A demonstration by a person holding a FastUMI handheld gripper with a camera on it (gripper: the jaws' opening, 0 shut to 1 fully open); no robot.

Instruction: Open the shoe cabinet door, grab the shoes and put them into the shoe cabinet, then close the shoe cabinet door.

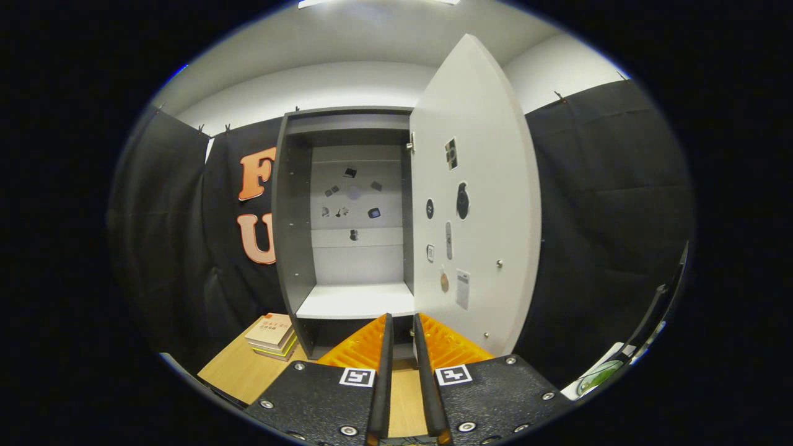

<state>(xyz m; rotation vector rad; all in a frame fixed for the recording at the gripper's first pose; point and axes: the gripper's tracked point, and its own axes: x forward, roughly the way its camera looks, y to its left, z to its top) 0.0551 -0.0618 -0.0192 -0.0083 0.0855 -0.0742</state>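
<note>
- The hand-held gripper (403, 334) sits at six o'clock, its two orange fingers (365, 344) drawn close with a narrow slot between them and nothing held in that slot; the tips aim at the foot of the shoe cabinet.
- Just ahead of the tips, at twelve o'clock from them, stands the shoe cabinet (294, 217), a tall grey box whose long axis runs upright. Its open mouth faces the gripper.
- The shoe cabinet door (477, 204) is swung wide, hinged on the cabinet's right edge and standing out toward the viewer at about one o'clock from the fingers. Its inner face, dotted with small stickers and a screw or two, is turned toward the opening. Left like this, I judge, so the way in is free for loading.
- Inside, a white shelf (356, 300) lies level just beyond the fingertips, bare on top; it looks the likely place for the shoes. Small markers show on the back panel (353, 204).
- The shoes are not to be seen from here, so I cannot say where they lie or how they point; fetching them seems the step in hand.
- At eight o'clock from the fingers a stack of books (272, 334) rests on the wooden counter (232, 368), just beside the cabinet's left wall.
</note>
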